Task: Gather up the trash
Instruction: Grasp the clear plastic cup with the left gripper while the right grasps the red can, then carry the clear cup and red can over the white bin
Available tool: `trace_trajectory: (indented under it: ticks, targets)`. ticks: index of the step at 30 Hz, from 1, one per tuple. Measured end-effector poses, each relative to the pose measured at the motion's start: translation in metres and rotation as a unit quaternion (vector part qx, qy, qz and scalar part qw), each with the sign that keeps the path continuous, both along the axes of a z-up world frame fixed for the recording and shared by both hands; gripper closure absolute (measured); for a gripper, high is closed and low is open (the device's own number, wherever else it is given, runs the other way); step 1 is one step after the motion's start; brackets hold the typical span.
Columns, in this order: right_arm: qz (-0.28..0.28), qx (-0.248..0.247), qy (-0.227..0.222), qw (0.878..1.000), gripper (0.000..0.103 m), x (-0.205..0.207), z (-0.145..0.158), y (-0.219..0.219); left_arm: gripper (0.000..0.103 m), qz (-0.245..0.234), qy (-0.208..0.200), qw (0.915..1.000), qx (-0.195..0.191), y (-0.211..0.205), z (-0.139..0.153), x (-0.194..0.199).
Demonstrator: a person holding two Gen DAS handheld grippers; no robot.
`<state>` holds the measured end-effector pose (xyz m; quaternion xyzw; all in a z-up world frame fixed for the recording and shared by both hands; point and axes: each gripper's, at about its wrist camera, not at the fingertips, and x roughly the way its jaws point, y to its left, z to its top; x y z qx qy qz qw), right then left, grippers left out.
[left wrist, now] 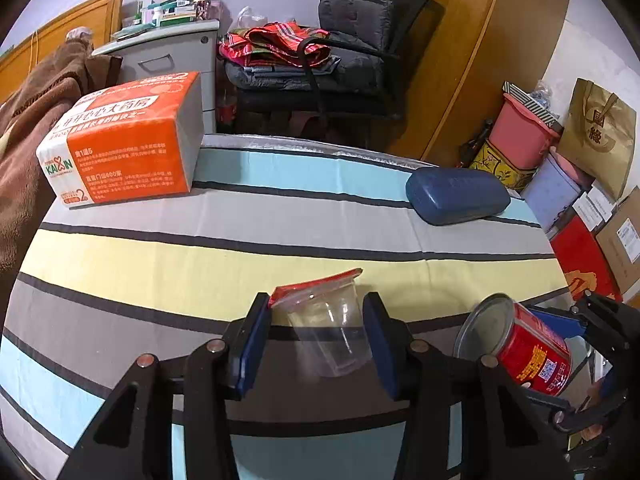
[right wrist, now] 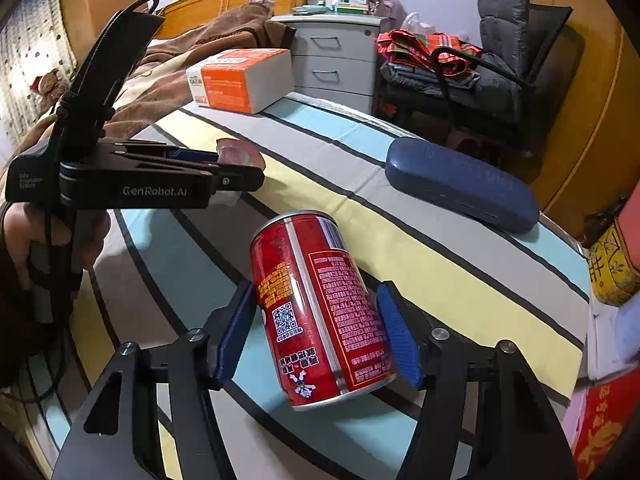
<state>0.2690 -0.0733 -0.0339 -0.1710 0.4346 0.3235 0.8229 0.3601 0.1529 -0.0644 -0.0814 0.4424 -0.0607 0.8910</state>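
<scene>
My left gripper (left wrist: 318,338) is shut on a clear plastic cup (left wrist: 334,332) with a peeled red foil lid, held above the striped tablecloth (left wrist: 200,256). My right gripper (right wrist: 318,332) is shut on a red drink can (right wrist: 320,312), tilted, above the table. The can also shows at the right of the left wrist view (left wrist: 528,352). The left gripper shows from the side in the right wrist view (right wrist: 240,168), with the cup's rim (right wrist: 240,152) between its fingers.
An orange and white tissue box (left wrist: 124,140) lies at the table's far left. A blue glasses case (left wrist: 456,196) lies at the far right. Beyond stand a grey drawer cabinet (right wrist: 336,64), a chair with clothes (left wrist: 320,60), and boxes and bags (left wrist: 560,152) on the right.
</scene>
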Motion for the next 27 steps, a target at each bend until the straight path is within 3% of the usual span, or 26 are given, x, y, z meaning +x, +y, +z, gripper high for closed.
trace_trajectory:
  ticks: [17,27]
  targets:
    - [-0.073,0.066,0.000,0.995,0.045,-0.013,0.007,-0.028,0.056,-0.016,-0.020,0.9996,0.005,-0.019,0.014,-0.029]
    - [-0.122,0.100,-0.014,0.987,0.045,-0.038,0.027,-0.064,0.056,-0.060,-0.063,0.9961,0.017,-0.064,0.053,-0.079]
